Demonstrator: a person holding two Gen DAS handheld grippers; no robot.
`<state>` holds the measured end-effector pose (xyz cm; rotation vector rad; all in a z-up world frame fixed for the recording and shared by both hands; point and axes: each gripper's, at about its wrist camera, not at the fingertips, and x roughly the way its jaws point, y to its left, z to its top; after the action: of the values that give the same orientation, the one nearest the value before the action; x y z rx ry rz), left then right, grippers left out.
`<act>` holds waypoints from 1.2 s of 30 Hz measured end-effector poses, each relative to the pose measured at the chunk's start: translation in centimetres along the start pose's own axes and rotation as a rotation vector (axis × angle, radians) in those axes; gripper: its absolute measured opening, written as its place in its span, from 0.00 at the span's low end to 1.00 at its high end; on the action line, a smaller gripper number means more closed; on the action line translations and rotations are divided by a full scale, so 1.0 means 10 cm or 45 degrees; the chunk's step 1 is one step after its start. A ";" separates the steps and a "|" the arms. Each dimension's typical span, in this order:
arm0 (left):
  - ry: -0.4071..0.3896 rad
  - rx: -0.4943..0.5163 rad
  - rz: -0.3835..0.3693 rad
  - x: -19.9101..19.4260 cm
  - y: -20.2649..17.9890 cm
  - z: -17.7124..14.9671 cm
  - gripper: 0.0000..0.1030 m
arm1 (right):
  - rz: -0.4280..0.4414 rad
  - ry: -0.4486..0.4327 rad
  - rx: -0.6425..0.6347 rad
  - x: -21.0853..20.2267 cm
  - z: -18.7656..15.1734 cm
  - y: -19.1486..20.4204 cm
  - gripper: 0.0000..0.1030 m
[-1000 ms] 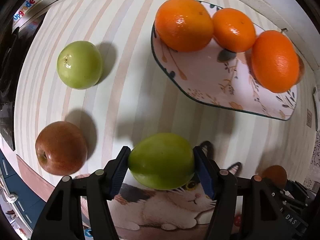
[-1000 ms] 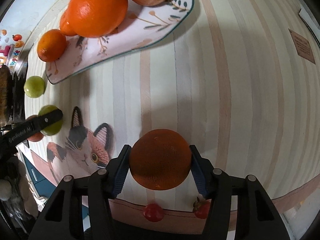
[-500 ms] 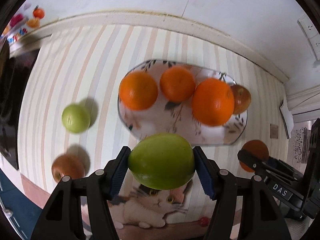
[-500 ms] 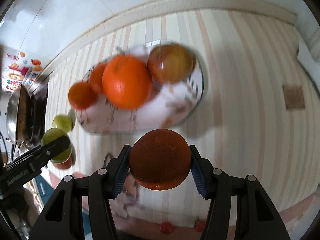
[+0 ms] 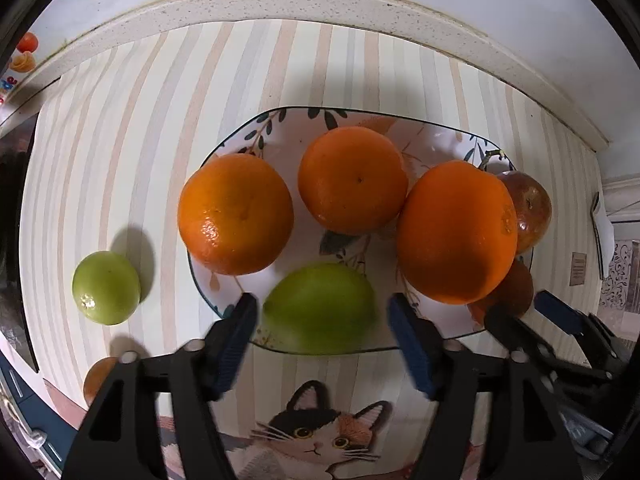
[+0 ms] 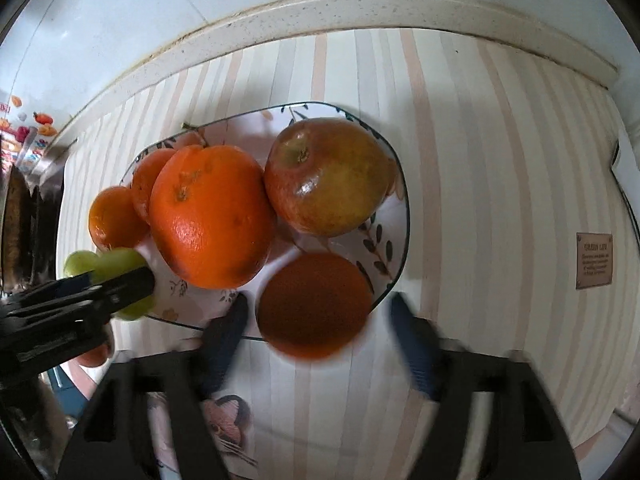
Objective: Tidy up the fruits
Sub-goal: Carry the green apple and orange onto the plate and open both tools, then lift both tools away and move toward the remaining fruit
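Fruits gather on the floral oval ceramic plate (image 5: pixel 472 330): the round green fruit (image 5: pixel 320 308) and dark orange (image 6: pixel 314 306) sit between released jaws, both grippers letting go to group them.

Both my wrist views are evenly, warmly lit from above — soft shadows fall to the right of the green fruit (image 5: pixel 106 287) on the striped mat (image 5: pixel 120 152), and small glare spots sit on the oranges (image 5: pixel 235 214). Fisheye bending curves the counter edge, corners go black, and my right gripper (image 6: pixel 318 320) smears with motion blur
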<state>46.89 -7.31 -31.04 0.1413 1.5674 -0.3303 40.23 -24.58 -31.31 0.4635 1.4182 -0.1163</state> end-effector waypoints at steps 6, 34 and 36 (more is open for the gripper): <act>-0.024 -0.017 -0.022 -0.03 0.01 -0.01 0.81 | -0.021 -0.012 0.014 -0.08 -0.02 -0.02 0.89; -0.379 0.015 0.068 -1.26 0.01 -0.85 0.81 | -0.082 -0.272 -0.083 -1.18 -0.60 0.25 0.90; -0.397 0.027 0.066 -1.34 -0.01 -0.91 0.81 | -0.079 -0.299 -0.090 -1.30 -0.67 0.27 0.90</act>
<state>38.56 -3.17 -17.78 0.1395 1.2499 -0.3117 32.89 -22.08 -18.64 0.3361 1.2019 -0.1646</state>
